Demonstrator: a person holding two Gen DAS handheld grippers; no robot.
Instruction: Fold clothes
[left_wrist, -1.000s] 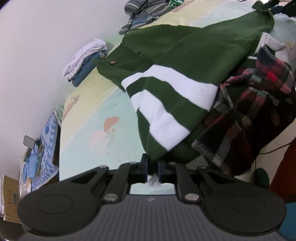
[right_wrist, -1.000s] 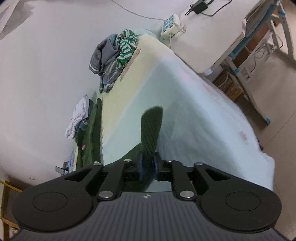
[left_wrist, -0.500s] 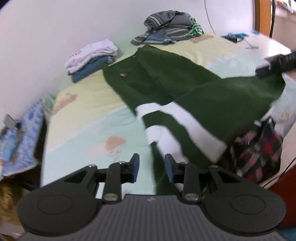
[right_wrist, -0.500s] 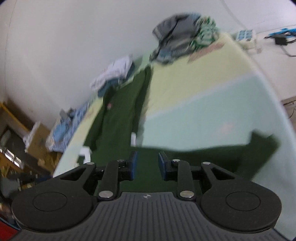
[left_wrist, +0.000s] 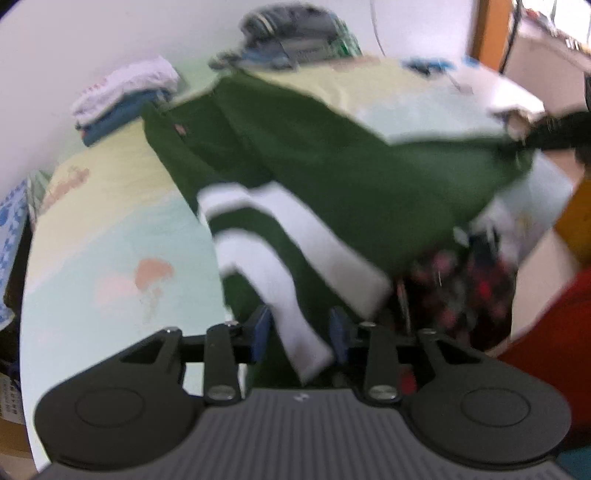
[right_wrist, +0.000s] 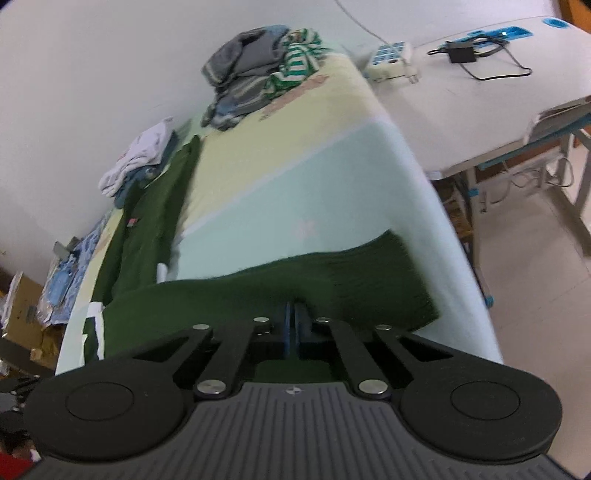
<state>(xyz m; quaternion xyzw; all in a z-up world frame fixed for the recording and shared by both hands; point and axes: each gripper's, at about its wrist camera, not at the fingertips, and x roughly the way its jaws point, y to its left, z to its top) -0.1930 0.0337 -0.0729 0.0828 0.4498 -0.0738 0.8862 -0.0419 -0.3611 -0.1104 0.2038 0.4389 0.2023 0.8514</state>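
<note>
A dark green sweater (left_wrist: 332, 158) with white sleeve stripes lies spread across the bed (left_wrist: 110, 229). Its striped sleeve (left_wrist: 295, 280) hangs between the fingers of my left gripper (left_wrist: 299, 332). These jaws are opening and the pads stand clear of the cloth. In the right wrist view my right gripper (right_wrist: 294, 317) is closing, its pads nearly together on the edge of the green sweater (right_wrist: 258, 288). The left wrist view shows the right gripper (left_wrist: 524, 142) at the far right, holding that corner pulled taut.
A red plaid garment (left_wrist: 461, 288) hangs off the bed edge under the sweater. A folded stack (right_wrist: 140, 162) and a loose pile of grey and striped clothes (right_wrist: 258, 66) sit by the wall. A white table (right_wrist: 480, 92) with a power strip (right_wrist: 389, 61) stands beside the bed.
My left jaws have spread apart and let go of the striped sleeve. My right jaws have come together on the green edge, and the sweater is drawn out to the right.
</note>
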